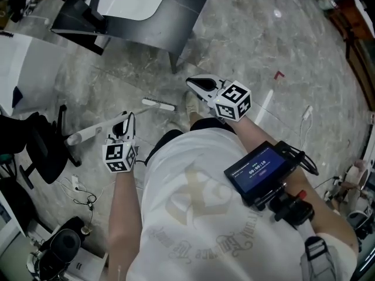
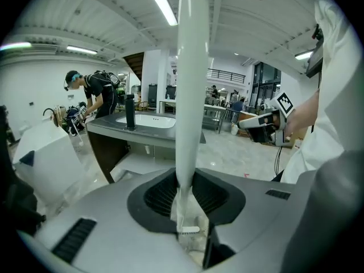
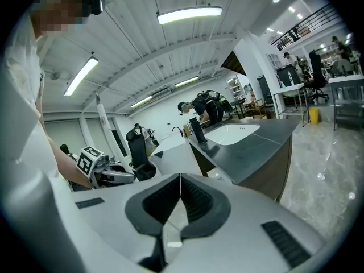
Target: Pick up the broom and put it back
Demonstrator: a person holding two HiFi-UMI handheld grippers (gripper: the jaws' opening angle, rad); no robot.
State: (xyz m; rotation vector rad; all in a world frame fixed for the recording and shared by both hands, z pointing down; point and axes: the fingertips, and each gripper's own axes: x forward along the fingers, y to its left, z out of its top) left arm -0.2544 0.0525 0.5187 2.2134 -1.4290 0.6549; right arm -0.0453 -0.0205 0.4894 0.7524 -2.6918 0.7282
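We hold broom (image 2: 190, 95) handle clamped in left tool (image 2: 185, 209) | right tool (image 3: 179, 206) jaws together, empty

The sink counter (image 1: 187, 4) stands ahead of you, and the office chair (image 1: 44, 151) is at your left. The broom handle (image 1: 88, 133) sits between the jaws of your left gripper (image 1: 126, 123) and slants out leftward above the floor (image 1: 246, 34). Your right gripper (image 1: 193, 84) is further ahead and to the right, well apart.
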